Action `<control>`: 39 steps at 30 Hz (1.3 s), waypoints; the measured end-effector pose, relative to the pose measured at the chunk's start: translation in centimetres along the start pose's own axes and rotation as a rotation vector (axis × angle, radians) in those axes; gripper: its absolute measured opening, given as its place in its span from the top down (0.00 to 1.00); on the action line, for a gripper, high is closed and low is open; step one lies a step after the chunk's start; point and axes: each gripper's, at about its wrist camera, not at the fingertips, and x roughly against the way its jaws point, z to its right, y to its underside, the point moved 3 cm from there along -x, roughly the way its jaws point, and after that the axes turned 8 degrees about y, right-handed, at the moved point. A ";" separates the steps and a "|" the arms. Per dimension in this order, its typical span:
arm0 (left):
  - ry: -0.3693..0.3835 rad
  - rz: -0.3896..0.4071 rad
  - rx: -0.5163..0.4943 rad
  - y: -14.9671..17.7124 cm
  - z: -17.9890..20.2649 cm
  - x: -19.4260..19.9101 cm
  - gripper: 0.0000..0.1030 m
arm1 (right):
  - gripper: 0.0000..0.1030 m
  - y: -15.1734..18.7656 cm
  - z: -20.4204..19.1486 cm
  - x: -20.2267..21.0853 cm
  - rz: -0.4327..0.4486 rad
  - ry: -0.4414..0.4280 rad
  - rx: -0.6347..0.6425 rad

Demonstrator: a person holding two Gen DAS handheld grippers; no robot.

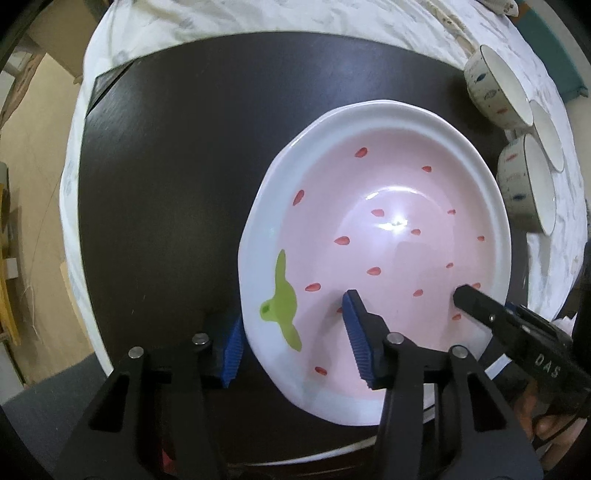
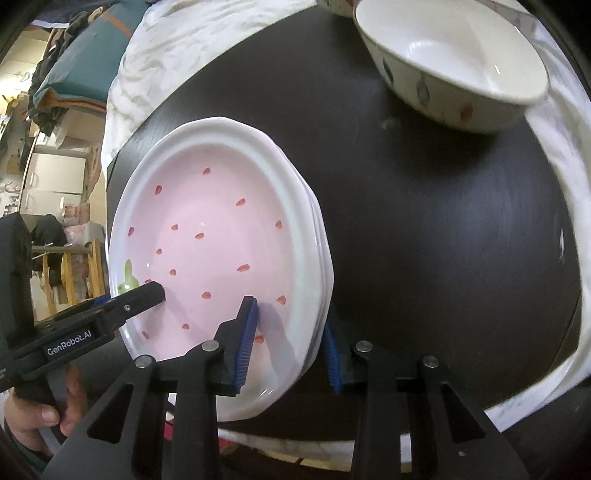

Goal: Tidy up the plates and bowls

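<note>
A pink strawberry-pattern plate [image 1: 388,236] with a white rim lies on top of a stack of plates on the dark table [image 1: 166,184]; it also shows in the right wrist view [image 2: 214,251]. My left gripper [image 1: 295,347] is open and straddles the plate's near-left rim, one blue pad [image 1: 354,332] inside, the other outside. My right gripper [image 2: 290,343] is open and straddles the stack's right rim the same way. Each gripper shows in the other's view, the right one [image 1: 480,302] and the left one [image 2: 144,295]. Speckled bowls [image 1: 495,88] stand at the right.
A white bowl with coloured spots [image 2: 454,62] stands on the dark table [image 2: 443,229] at the far right. White marbled cloth [image 1: 258,18] surrounds the dark top. Room clutter and shelving [image 2: 55,177] lie beyond the table at left.
</note>
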 end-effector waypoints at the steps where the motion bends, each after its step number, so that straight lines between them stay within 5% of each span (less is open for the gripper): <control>1: 0.003 0.000 -0.006 -0.7 0.1 -0.1 0.55 | 0.65 -0.4 0.0 0.0 0.002 0.002 -0.003; 14: -0.045 0.063 0.014 -6.3 -1.1 0.5 0.55 | 0.65 -4.8 -0.1 -0.3 0.019 -0.011 0.022; 39: -0.107 0.200 -0.055 -3.6 0.7 3.0 0.54 | 0.64 -4.8 -0.6 0.1 0.072 0.022 0.026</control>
